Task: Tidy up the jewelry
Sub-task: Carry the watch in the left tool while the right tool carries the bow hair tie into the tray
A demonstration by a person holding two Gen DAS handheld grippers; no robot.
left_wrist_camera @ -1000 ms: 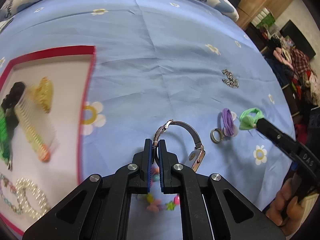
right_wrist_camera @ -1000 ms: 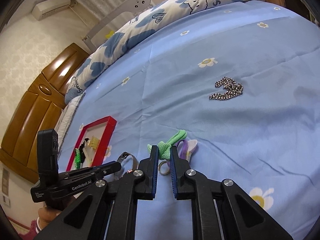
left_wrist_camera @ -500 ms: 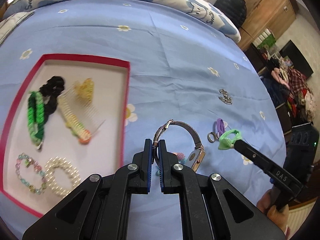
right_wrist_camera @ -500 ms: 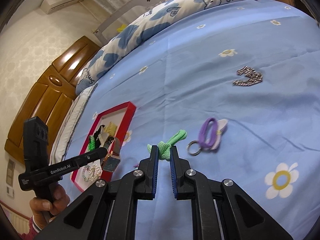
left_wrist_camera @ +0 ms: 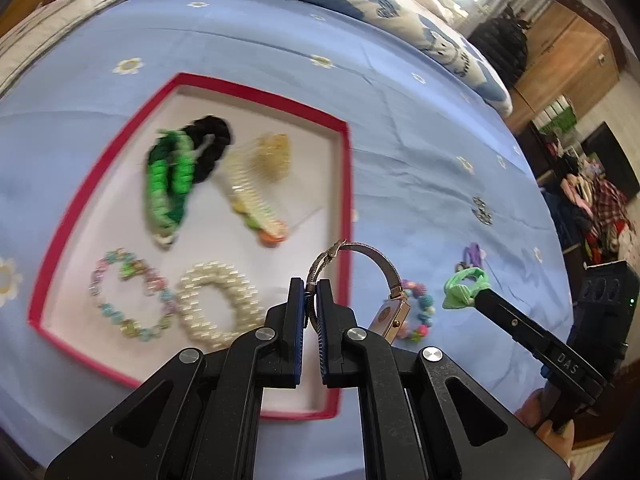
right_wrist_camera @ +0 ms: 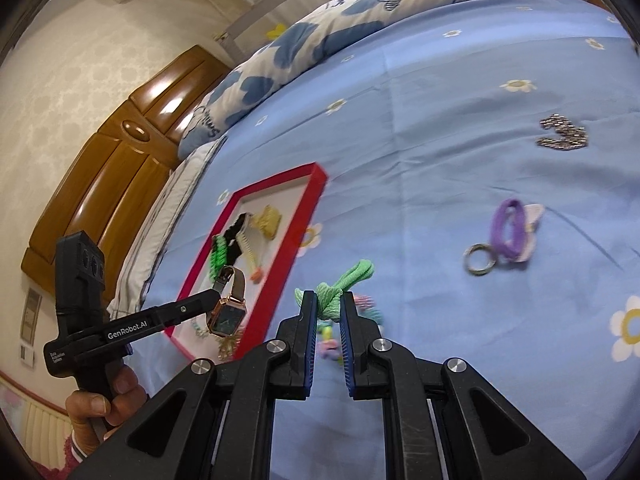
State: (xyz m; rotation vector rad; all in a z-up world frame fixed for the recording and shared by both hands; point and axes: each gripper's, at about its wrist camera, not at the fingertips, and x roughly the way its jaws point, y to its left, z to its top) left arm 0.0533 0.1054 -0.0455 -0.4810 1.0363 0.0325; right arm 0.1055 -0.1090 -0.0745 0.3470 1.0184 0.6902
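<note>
Jaws of my left gripper (left_wrist_camera: 311, 294) pinch the watch (left_wrist_camera: 390, 314) strap, its face dangling right of them; my right gripper (right_wrist_camera: 328, 304) clamps the green scrunchie (right_wrist_camera: 340, 282), its loop poking past the tips.

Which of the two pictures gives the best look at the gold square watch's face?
The right wrist view: the gold square watch shows its dark dial. The left wrist view shows the watch edge-on, mostly its mesh band.
</note>
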